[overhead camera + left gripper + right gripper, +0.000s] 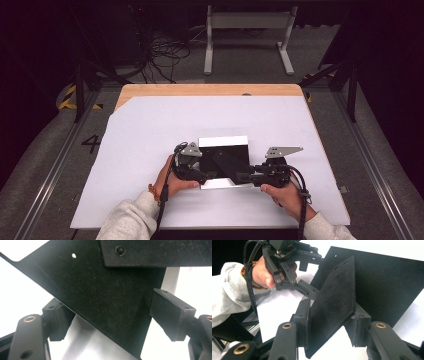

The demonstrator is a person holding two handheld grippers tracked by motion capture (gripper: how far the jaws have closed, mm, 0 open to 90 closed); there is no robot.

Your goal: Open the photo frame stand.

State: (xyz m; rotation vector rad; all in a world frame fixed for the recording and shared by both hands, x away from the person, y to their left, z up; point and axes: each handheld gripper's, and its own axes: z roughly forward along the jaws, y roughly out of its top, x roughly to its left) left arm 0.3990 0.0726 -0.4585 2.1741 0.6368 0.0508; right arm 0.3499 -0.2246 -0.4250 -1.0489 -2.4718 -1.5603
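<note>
Right fingers [303,322]: we see the right gripper [329,327] clenched on a narrow, flat black felt-covered panel [334,302], one pad on each face, at its near end.
Narrow panel: it rises tilted from between these pads and leans away towards the larger board; small holes sit near its far edge.
Left fingers [170,315]: we see the left gripper [107,320] with its pads astride a corner of the large flat black felt-covered board [100,297]; the right-hand pad touches the board's edge, while whether the left-hand pad presses on it we cannot tell. No firm grasp is evident.
Large board: it lies just beyond both sets of fingers, between the two grippers [225,157], partly lifted from the surface.
White sheet [150,130]: it lies under the board and the hands, covering the wooden table [200,90].
Person's hands: the left hand [263,273] in a grey sleeve [227,290] carries the left gripper opposite the right fingers.
</note>
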